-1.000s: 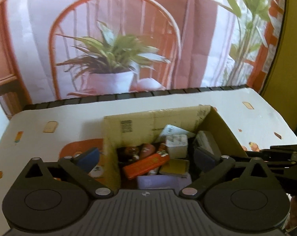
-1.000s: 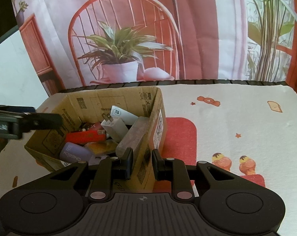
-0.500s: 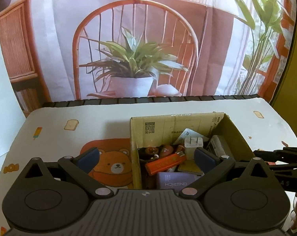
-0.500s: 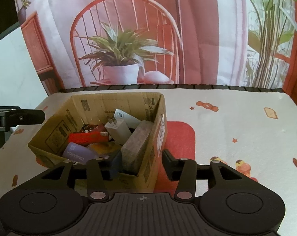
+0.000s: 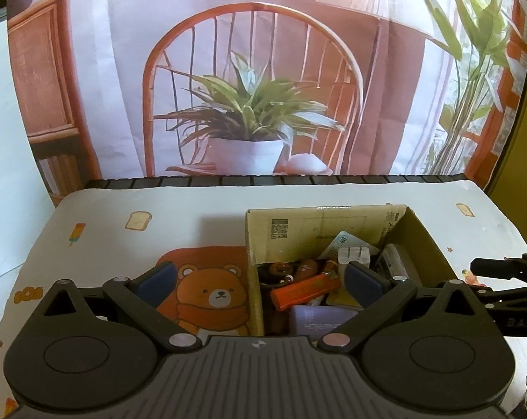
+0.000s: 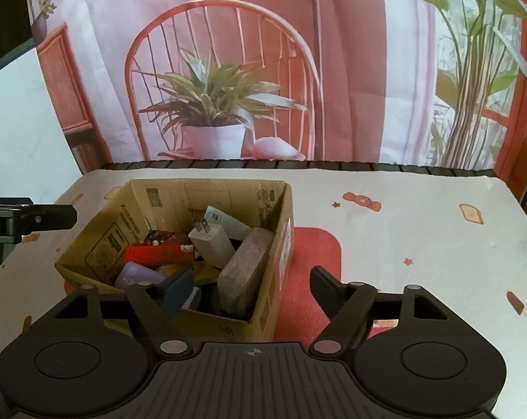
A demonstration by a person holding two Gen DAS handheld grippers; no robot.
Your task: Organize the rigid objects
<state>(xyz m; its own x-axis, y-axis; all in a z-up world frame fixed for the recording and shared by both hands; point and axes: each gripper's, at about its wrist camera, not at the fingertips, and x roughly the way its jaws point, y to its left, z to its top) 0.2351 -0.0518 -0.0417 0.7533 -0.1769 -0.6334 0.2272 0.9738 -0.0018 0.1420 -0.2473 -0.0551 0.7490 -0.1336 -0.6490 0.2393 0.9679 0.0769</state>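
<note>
The cardboard box sits on the bench, which is covered by a white cloth printed with a bear just left of the box. Inside the box lie an orange lighter, a white plug charger, a lilac case at the near wall, and a grey block leaning on the right wall. The left hand-held gripper is spread wide and holds nothing, straddling the box's left wall, one finger over the bear, the other over the contents. The right hand-held gripper is likewise wide apart and empty, straddling the box's right wall.
</note>
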